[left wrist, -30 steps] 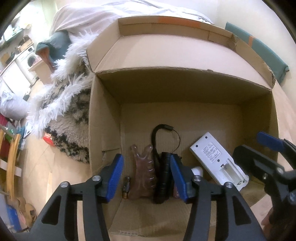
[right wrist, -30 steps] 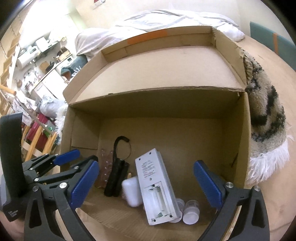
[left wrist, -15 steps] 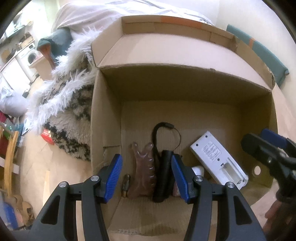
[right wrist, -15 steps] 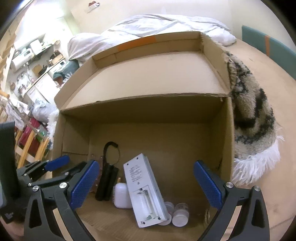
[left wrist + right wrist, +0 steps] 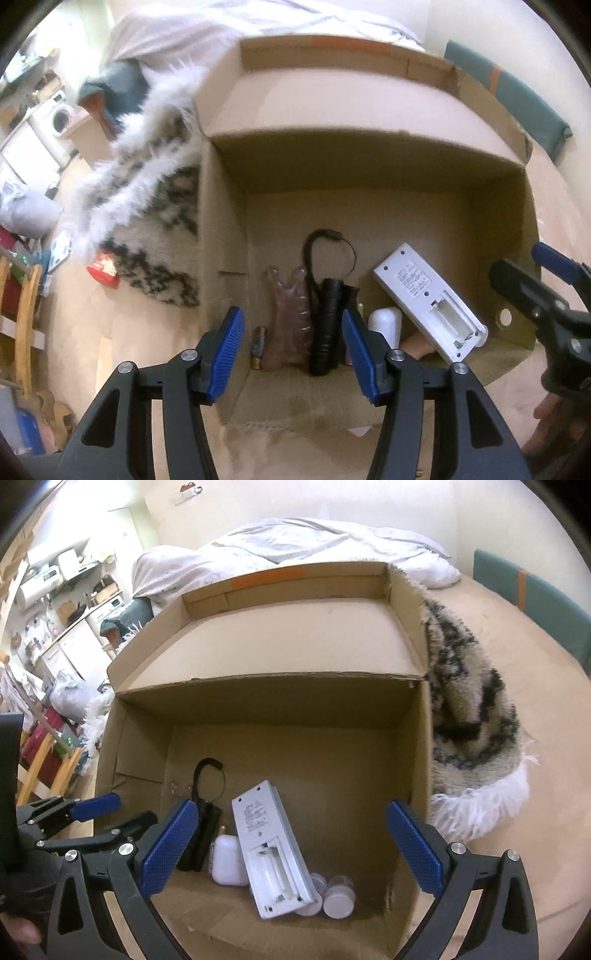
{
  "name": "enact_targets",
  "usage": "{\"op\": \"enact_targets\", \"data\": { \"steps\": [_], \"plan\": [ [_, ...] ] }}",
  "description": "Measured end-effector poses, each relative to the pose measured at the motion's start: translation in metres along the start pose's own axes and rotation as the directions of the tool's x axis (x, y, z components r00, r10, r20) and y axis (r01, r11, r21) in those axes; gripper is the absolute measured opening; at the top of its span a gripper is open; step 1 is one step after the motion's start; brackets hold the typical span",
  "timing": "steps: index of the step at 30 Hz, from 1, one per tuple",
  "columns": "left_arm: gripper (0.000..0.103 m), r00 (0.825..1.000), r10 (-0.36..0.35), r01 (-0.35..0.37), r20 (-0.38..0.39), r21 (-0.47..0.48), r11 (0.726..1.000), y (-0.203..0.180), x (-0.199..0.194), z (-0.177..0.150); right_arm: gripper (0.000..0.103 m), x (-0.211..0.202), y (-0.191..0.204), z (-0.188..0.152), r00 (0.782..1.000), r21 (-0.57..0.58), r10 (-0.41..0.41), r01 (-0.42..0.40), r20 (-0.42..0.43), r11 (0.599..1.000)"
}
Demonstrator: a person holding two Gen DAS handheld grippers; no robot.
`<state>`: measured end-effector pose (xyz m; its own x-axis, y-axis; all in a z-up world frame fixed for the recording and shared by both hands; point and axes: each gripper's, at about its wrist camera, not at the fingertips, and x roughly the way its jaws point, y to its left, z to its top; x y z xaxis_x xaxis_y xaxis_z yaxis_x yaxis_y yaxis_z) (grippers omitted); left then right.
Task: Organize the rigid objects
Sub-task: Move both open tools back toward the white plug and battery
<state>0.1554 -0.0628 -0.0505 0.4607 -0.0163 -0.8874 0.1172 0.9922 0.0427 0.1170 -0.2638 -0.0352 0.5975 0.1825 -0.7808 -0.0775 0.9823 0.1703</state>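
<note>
Right wrist view: we see box [image 5: 417, 775] holding remote [image 5: 271, 845], torch [image 5: 201, 834], white case [image 5: 229, 860], two jars [image 5: 338, 890] along near wall. Right gripper [image 5: 291, 849] wide open, empty. Left gripper [image 5: 291, 350] open, empty, above comb [image 5: 288, 325]. Packing seems nearly done; leftovers outside box, we cannot tell.

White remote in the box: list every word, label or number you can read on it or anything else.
White remote: printed label lines on its back, too small and blurred to read.
Red packet on the floor: white markings, unreadable.
Cardboard box: no print visible.
No legible text anywhere.
</note>
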Motion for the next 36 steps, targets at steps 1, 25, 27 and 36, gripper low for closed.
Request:
{"op": "enact_targets", "data": {
  "steps": [1, 25, 27, 36],
  "plan": [
    [0.052, 1.000, 0.004, -0.004, 0.002, 0.001, 1.000, 0.001, -0.004, -0.001, 0.103, -0.004, 0.000, -0.002, 1.000, -0.002, 0.001, -0.001, 0.003, 1.000],
    [0.058, 0.998, -0.032, 0.028, -0.050, -0.078, 0.997, 0.029, -0.043, -0.084, 0.103, -0.030, 0.010, -0.087, 0.970, 0.156, 0.120, -0.088, -0.209, 0.984],
    [0.058, 0.998, -0.019, 0.012, -0.065, -0.106, 0.994, 0.035, -0.040, -0.086, 0.103, -0.027, 0.009, -0.095, 0.964, 0.177, 0.124, -0.083, -0.235, 0.981],
    [0.058, 0.996, -0.001, -0.016, -0.088, -0.187, 0.982, 0.051, -0.041, -0.083, 0.103, -0.016, 0.017, -0.128, 0.946, 0.225, 0.106, -0.036, -0.308, 0.974]
  ]
}}
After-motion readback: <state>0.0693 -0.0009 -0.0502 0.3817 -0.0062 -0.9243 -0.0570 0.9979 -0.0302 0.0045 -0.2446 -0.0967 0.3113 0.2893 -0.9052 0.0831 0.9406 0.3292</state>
